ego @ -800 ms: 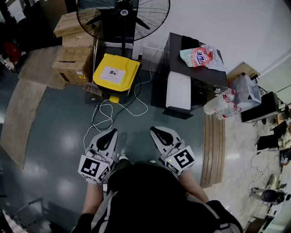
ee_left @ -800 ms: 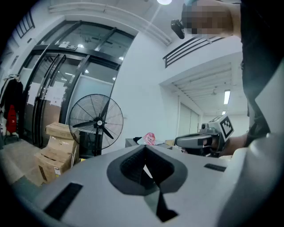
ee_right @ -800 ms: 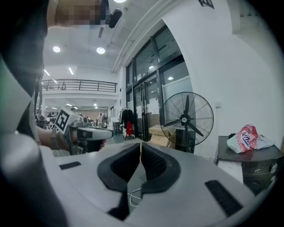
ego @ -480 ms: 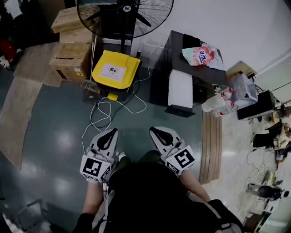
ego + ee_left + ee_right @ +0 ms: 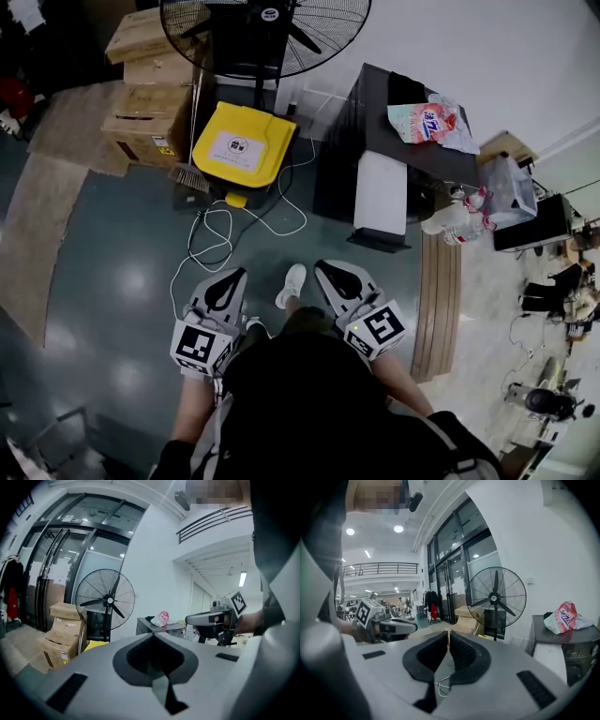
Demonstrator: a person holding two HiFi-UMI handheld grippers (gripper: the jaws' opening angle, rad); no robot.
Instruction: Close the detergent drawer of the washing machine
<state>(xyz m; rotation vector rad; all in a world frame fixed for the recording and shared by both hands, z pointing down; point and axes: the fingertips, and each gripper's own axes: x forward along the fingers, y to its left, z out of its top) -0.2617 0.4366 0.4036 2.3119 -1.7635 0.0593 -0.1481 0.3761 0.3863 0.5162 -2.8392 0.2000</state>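
The washing machine (image 5: 375, 122) is a dark box against the white wall, far ahead of me, with a white front panel (image 5: 380, 192). A pink detergent bag (image 5: 431, 124) lies on top of it. I cannot make out its detergent drawer from here. My left gripper (image 5: 228, 277) and right gripper (image 5: 330, 270) hang side by side low over the floor, both shut with nothing between the pads. In the right gripper view the machine (image 5: 562, 641) shows at the right edge, well beyond the shut right gripper (image 5: 449, 632). The left gripper view looks past the shut left gripper (image 5: 152, 634) at the machine (image 5: 154, 625).
A large standing fan (image 5: 267, 23) and a yellow bin (image 5: 242, 145) stand left of the machine, with cardboard boxes (image 5: 150, 94) further left. A white cable (image 5: 220, 234) loops on the floor. Water bottles (image 5: 455, 220) and a wooden strip (image 5: 441, 300) lie to the right.
A white shoe has stepped forward between the two grippers, and the view has shifted slightly toward the machine. Both grippers stay shut in the same pose.
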